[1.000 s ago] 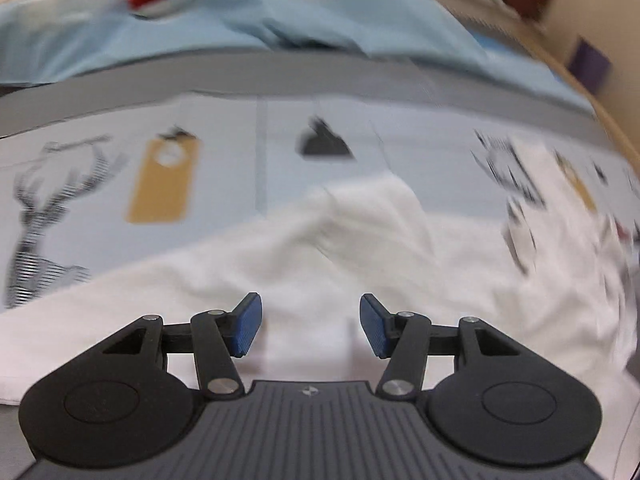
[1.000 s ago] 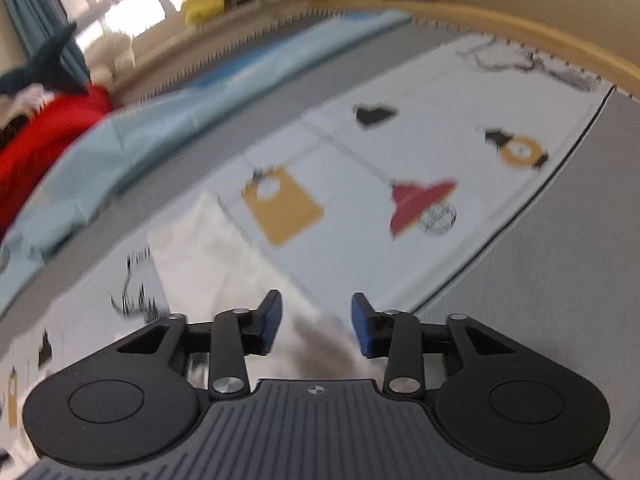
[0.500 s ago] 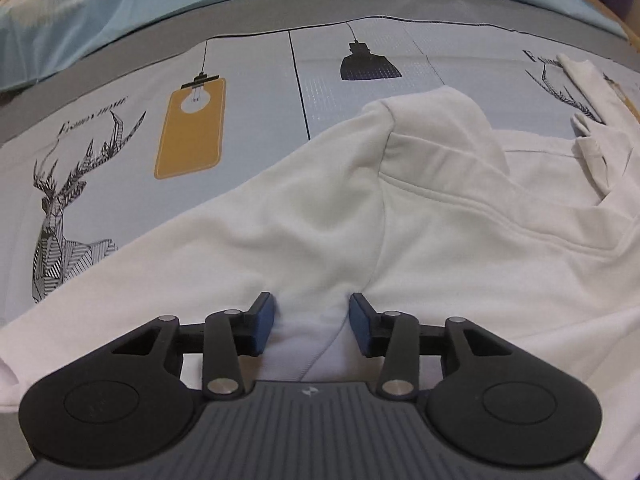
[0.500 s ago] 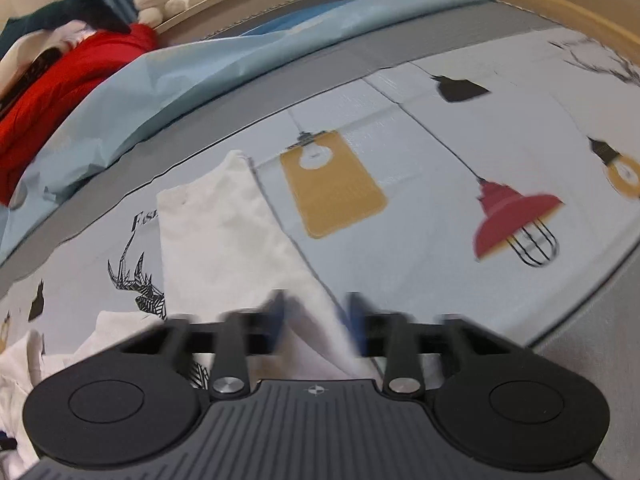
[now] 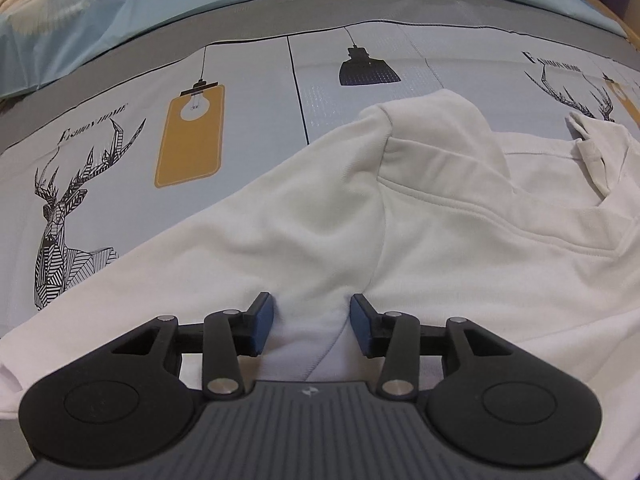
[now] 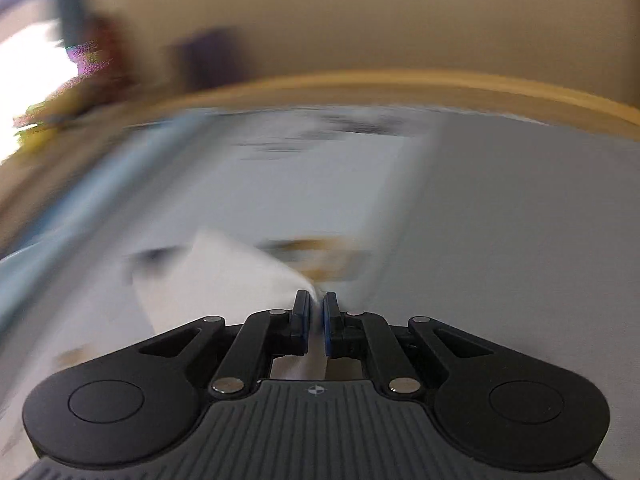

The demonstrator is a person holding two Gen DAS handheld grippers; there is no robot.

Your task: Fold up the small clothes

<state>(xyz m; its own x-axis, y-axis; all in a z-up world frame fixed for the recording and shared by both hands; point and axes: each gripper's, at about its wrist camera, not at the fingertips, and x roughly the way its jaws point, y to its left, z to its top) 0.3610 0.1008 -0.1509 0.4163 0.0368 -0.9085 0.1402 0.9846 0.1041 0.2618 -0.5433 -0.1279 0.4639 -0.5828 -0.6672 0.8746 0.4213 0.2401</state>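
Left gripper [image 5: 311, 328]: jaws about half apart, pads set down on either side of a raised pucker of the white top [image 5: 420, 240] near its underarm seam. Cloth lies between the pads, but they do not press it yet; no hold.

Right gripper [image 6: 317, 324]: jaws have just closed almost fully, and a thin fold of white fabric [image 6: 224, 276] is pinched between the pads. This view is heavily smeared; the held part looks like a sleeve or corner, but I cannot tell which.

Garment: spread on the printed bedsheet [image 5: 256, 92], sleeve running out to the near left, collar [image 5: 592, 160] toward the far right. A crumpled blue cover [image 5: 100, 28] lies along the far edge of the bed, with the wooden bed rim [image 6: 440, 84] beyond the sheet in the right view.

Risks, as I judge them:
- Thin pinch on the right; a fast pull could slip the cloth free.
- The left jaws could close on the bedsheet together with the top and drag it along.
- With the left side unheld, a pull from the right may skew the whole garment and spoil the fold line.

Containers: none visible in either view.
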